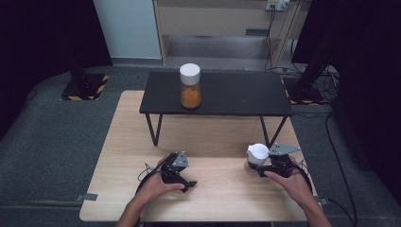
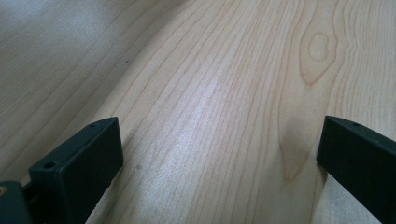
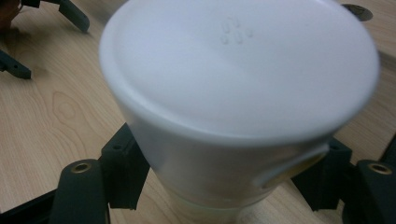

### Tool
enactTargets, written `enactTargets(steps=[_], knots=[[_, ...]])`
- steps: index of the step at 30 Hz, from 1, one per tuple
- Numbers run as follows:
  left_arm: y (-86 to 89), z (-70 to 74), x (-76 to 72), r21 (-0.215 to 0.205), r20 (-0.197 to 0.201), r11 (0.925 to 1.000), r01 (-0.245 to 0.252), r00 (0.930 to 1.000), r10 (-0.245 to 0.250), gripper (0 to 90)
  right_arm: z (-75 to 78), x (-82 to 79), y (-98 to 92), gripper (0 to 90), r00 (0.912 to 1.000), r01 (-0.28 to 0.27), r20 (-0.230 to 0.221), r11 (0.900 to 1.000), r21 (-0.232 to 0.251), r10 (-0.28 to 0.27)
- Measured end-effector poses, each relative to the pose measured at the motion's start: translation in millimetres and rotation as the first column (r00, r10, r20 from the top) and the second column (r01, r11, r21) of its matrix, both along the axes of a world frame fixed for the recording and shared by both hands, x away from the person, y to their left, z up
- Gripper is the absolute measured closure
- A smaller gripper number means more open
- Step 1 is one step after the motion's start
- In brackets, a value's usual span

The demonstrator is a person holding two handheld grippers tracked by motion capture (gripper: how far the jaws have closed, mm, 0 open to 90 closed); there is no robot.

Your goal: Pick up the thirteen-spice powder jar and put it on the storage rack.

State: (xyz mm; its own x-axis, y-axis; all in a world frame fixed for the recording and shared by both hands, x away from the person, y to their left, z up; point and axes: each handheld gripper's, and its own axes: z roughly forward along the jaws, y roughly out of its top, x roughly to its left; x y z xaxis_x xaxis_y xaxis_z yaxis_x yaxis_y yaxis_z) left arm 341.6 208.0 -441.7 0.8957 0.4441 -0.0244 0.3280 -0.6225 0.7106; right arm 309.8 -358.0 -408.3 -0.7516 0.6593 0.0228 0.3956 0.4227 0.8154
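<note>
Both jaws of the right gripper [image 1: 263,166] clamp a white-lidded jar [image 3: 233,93] near the tabletop's [image 1: 217,189] right edge; the left gripper's [image 2: 219,154] jaws gape apart over bare wood.

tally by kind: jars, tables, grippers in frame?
Jars: 2, an orange-filled jar on the black table and a white-lidded jar between the right gripper's jaws
Tables: 2, the black table and the wooden table
Grippers: 2, the left gripper and the right gripper
Total: 6

Lab, black curtains [image 1: 42,33], hazard-taped stands [image 1: 85,87]
</note>
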Motion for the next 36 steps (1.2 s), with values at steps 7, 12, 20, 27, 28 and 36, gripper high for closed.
enactTargets(steps=[7, 12, 20, 27, 28, 36], knots=[[-0.2, 0.1, -0.2, 0.001, 0.000, 1.0000, -0.001, 1.0000, 0.001, 0.0, 0.6, -3.7, 2.5, 31.1, 0.9999, 0.006, 0.016, 1.000, -0.013, -0.005], [-0.2, 0.1, -0.1, 0.000, 0.000, 1.0000, -0.001, 1.0000, 0.001, 0.0, 0.5, -5.7, 3.5, 31.1, 0.9997, 0.016, 0.018, 1.000, -0.011, -0.016], [-0.2, 0.1, -0.1, 0.000, 0.000, 1.0000, -0.001, 1.0000, 0.001, 0.0, 3.7, -8.9, -2.0, 31.2, 0.9996, 0.008, 0.027, 1.000, -0.005, -0.007], [-0.2, 0.0, -0.2, 0.000, 0.000, 1.0000, -0.001, 1.0000, 0.001, 0.0, 16.1, -10.4, -5.3, 31.2, 0.9992, -0.011, 0.039, 1.000, -0.024, 0.012], [-0.2, 0.1, -0.1, 0.000, 0.000, 1.0000, -0.001, 1.0000, 0.001, 0.0, 17.9, -10.8, -5.7, 31.2, 0.9991, -0.011, 0.040, 1.000, -0.025, 0.012], [-0.2, 0.1, -0.1, 0.000, 0.000, 1.0000, -0.001, 1.0000, 0.001, 0.0, 38.1, -13.0, -8.7, 31.2, 0.9982, -0.031, 0.050, 0.999, -0.019, 0.032]])
